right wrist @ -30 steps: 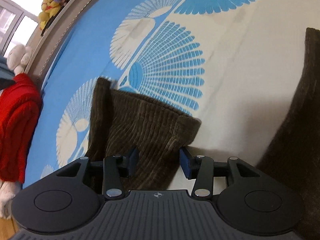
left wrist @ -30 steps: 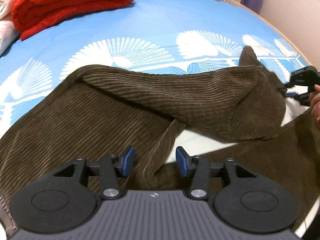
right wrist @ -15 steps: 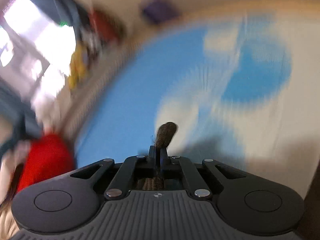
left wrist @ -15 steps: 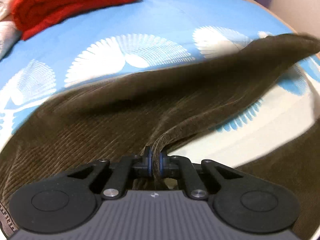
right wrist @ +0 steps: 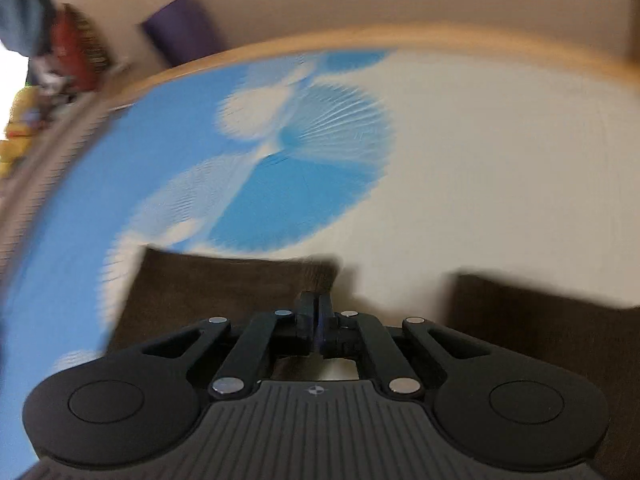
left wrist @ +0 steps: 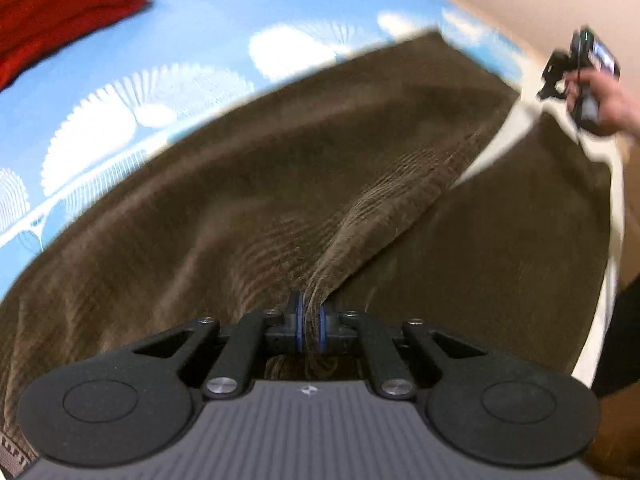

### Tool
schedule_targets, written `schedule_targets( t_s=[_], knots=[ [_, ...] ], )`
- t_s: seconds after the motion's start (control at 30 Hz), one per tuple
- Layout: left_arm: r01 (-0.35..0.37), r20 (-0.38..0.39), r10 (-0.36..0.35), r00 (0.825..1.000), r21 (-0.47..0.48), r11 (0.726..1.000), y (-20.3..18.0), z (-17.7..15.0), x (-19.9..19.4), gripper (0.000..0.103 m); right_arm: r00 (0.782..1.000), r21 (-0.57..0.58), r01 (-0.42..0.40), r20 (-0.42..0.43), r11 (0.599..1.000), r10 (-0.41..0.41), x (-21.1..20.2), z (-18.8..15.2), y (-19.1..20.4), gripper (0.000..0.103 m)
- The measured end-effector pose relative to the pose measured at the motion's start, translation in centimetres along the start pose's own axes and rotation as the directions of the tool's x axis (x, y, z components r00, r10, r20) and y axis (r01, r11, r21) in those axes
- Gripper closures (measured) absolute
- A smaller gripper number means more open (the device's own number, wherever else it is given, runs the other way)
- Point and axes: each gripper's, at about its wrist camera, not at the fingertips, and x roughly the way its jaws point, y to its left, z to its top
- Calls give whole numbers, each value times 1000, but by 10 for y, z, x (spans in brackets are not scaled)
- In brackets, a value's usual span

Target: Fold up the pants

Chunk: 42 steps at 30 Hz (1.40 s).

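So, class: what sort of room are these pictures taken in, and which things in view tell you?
Probably a bedroom: a bed with a blue patterned sheet, a folded red blanket on it, and soft toys by the window.

A bed carries everything, covered by a sheet that is blue along one side and cream along the other, printed with white and blue fan shapes. Brown corduroy pants lie spread across the sheet. A folded red blanket rests on the blue part, well apart from the pants. A wooden edge borders the bed.
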Motion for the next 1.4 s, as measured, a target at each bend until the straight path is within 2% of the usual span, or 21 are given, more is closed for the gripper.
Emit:
schedule_targets(
  t_s=[0.03, 0.1, 0.13, 0.17, 0.27, 0.3, 0.37, 0.43, 0.53, 0.63, 0.77, 0.83, 0.9, 0.97, 1.03, 1.1, 1.13, 1.2, 1.27, 1.33, 1.4],
  knots=[
    [4, -4, -4, 1000, -4, 1000, 1, -3, 2, 91, 999, 0, 39, -22, 999, -39, 7, -1, -7, 103],
    [93, 37, -91, 995, -58, 994, 12, -7, -11, 75, 994, 20, 14, -112, 1000, -12, 22, -4, -18, 103],
    [127, 77, -120, 990, -89, 988, 20, -8, -21, 60, 993, 32, 2, -118, 999, 2, 21, -6, -19, 102],
    [136, 135, -118, 984, -129, 982, 31, -11, -34, 51, 997, 29, 0, -81, 1000, 3, 13, -5, -16, 99],
    [87, 251, -9, 968, -302, 949, 77, -27, -65, 51, 992, -72, -117, 31, 991, 119, -14, -6, 10, 97],
    [38, 255, 65, 965, -379, 924, 95, -35, -71, 51, 982, -116, -181, 38, 977, 187, -22, -9, 23, 87],
    [-115, 195, 250, 949, -523, 845, 131, -55, -80, 49, 947, -197, -312, 16, 930, 321, -36, -19, 47, 64],
    [-287, 74, 421, 904, -626, 725, 164, -78, -85, 46, 898, -280, -432, -48, 857, 437, -48, -34, 74, 57],
    [-404, -69, 519, 852, -718, 567, 201, -112, -90, 31, 828, -431, -550, -176, 715, 532, -64, -70, 118, 57],
    [-382, -115, 486, 866, -780, 496, 225, -140, -92, 26, 748, -570, -640, -309, 516, 587, -91, -120, 156, 57],
    [-378, -151, 450, 880, -796, 474, 241, -150, -76, 24, 600, -658, -735, -518, 165, 610, -141, -191, 191, 57],
    [-352, -133, 425, 895, -796, 492, 241, -148, -65, 24, 533, -661, -751, -609, -4, 588, -164, -224, 198, 57],
    [-352, -119, 426, 897, -775, 525, 236, -142, -62, 35, 491, -646, -752, -683, -133, 540, -181, -256, 199, 57],
    [-375, -99, 457, 884, -734, 566, 231, -132, -59, 58, 498, -646, -734, -722, -210, 480, -194, -285, 197, 57],
    [-374, -49, 494, 868, -720, 585, 226, -126, -63, 62, 524, -651, -718, -738, -246, 424, -193, -305, 198, 57],
    [-409, 3, 562, 827, -683, 605, 218, -117, -72, 63, 543, -659, -697, -742, -282, 392, -192, -316, 191, 57],
    [-422, 22, 588, 809, -674, 606, 215, -114, -76, 63, 552, -662, -685, -744, -305, 376, -190, -320, 185, 58],
    [-436, 24, 608, 793, -675, 595, 214, -111, -79, 61, 574, -678, -649, -734, -345, 364, -188, -328, 177, 58],
    [-444, -12, 600, 800, -685, 578, 217, -110, -79, 53, 621, -728, -594, -686, -343, 380, -184, -327, 174, 63],
    [-437, -27, 583, 812, -691, 576, 220, -111, -82, 52, 673, -788, -523, -616, -324, 410, -183, -328, 176, 93],
    [-453, -42, 587, 808, -682, 575, 218, -110, -88, 49, 732, -849, -463, -528, -253, 431, -179, -324, 180, 96]
  ],
)
